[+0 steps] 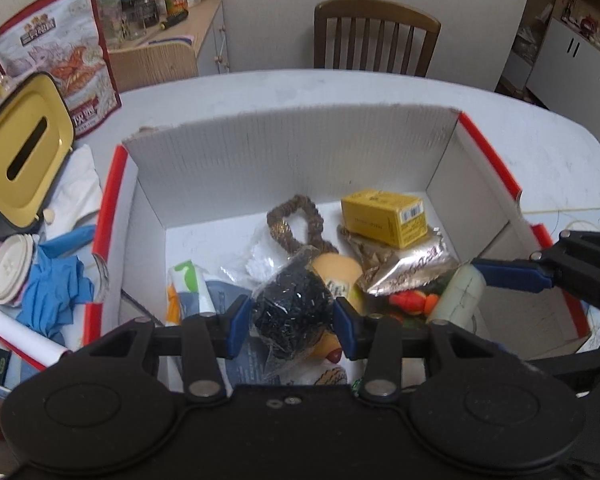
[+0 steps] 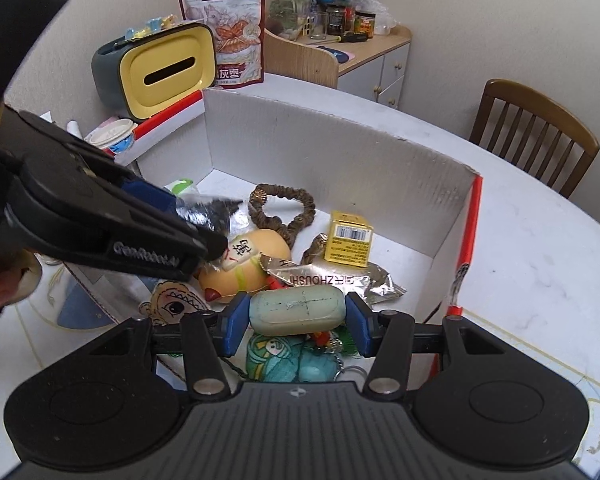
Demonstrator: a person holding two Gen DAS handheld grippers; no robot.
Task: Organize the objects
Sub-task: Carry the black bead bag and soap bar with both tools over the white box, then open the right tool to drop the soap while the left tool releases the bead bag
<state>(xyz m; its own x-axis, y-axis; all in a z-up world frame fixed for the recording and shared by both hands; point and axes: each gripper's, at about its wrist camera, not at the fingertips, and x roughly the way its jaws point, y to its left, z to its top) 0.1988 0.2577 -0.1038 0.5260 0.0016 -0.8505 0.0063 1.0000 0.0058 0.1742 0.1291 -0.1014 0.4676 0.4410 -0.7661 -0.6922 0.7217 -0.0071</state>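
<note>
A white cardboard box (image 1: 300, 152) with red edges stands on the table. Over its near side my left gripper (image 1: 292, 316) is shut on a black glittery packet (image 1: 290, 300), also seen in the right wrist view as the black packet (image 2: 210, 212). My right gripper (image 2: 296, 316) is shut on a pale green soap bar (image 2: 296, 310), held just above the box's contents; the same soap bar (image 1: 462, 294) shows at the right of the left wrist view. In the box lie a yellow carton (image 1: 386, 216), a brown scrunchie (image 1: 296, 220), a silver foil packet (image 2: 340, 278) and a yellow plush toy (image 2: 240, 268).
A yellow-faced tissue holder (image 1: 24, 148), a snack pouch (image 1: 60, 48), blue gloves (image 1: 52, 300) and a lidded cup (image 1: 8, 268) crowd the table left of the box. A wooden chair (image 1: 376, 36) stands behind the table. A cabinet with jars (image 2: 356, 40) is at the wall.
</note>
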